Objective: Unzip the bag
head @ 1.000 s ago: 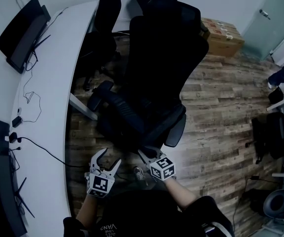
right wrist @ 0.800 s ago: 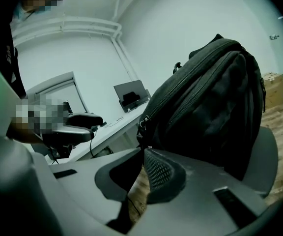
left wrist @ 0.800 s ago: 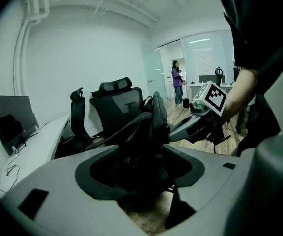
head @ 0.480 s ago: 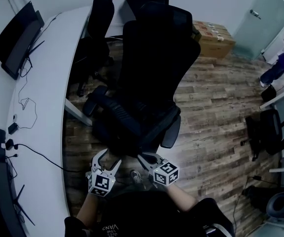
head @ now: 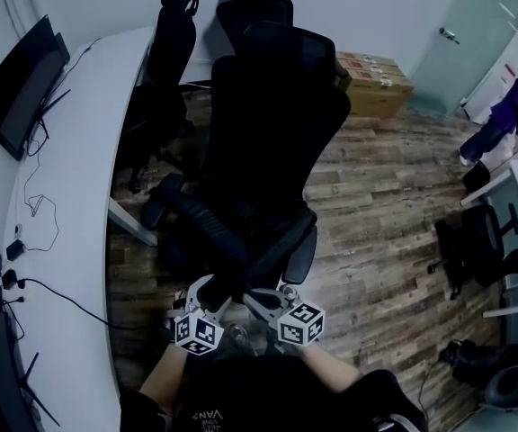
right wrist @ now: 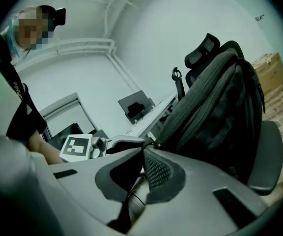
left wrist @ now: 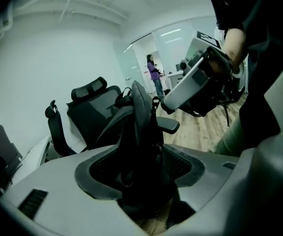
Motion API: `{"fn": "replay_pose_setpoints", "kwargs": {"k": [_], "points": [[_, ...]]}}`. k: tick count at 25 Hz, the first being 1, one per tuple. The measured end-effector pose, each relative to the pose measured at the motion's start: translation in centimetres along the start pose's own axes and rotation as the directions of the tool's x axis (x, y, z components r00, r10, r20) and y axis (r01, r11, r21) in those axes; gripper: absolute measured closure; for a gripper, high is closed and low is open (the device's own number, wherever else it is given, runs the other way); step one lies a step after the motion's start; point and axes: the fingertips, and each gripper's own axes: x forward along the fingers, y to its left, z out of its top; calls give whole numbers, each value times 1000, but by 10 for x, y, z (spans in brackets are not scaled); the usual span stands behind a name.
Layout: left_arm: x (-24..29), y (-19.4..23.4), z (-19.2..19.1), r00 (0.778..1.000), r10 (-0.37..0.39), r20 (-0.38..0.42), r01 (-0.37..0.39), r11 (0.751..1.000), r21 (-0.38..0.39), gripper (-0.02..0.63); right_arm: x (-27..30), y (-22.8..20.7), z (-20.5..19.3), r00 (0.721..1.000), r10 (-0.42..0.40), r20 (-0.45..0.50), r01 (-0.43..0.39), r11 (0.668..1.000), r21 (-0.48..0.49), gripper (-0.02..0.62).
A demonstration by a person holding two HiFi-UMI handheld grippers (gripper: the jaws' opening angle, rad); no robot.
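A black chair (right wrist: 270, 154) stands on the wood floor (head: 385, 196) beside the curved bench (head: 70, 196). The black bag (right wrist: 215, 102) sits upright on its seat, against the backrest. Left tool (left wrist: 141, 160): jaws spread, with a fold of the bag between them. Right tool (right wrist: 142, 149): jaws pressed together, pinching the zip pull (right wrist: 147, 142) at the bag's near edge.

Right claw (right wrist: 144, 150) tight on bag's (right wrist: 215, 97) zipper pull (right wrist: 149, 142)
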Motion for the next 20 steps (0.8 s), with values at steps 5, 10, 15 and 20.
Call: {"fn": "replay_pose_setpoints", "kwargs": {"k": [5, 10, 15, 20], "points": [[30, -6, 15, 1000, -31, 5, 30, 991, 131, 330, -5, -1, 11, 991, 119, -58, -120, 993, -14, 549], [48, -3, 28, 999, -41, 7, 38, 977, 209, 333, -7, -2, 25, 968, 210, -139, -217, 975, -36, 549], [59, 10, 46, 999, -28, 20, 24, 982, 187, 411, -12, -10, 47, 949, 274, -152, -279, 960, -9, 549], [61, 22, 53, 1000, -6, 23, 2, 987, 162, 460, -13, -16, 67, 944, 305, -124, -304, 952, 28, 549]]}}
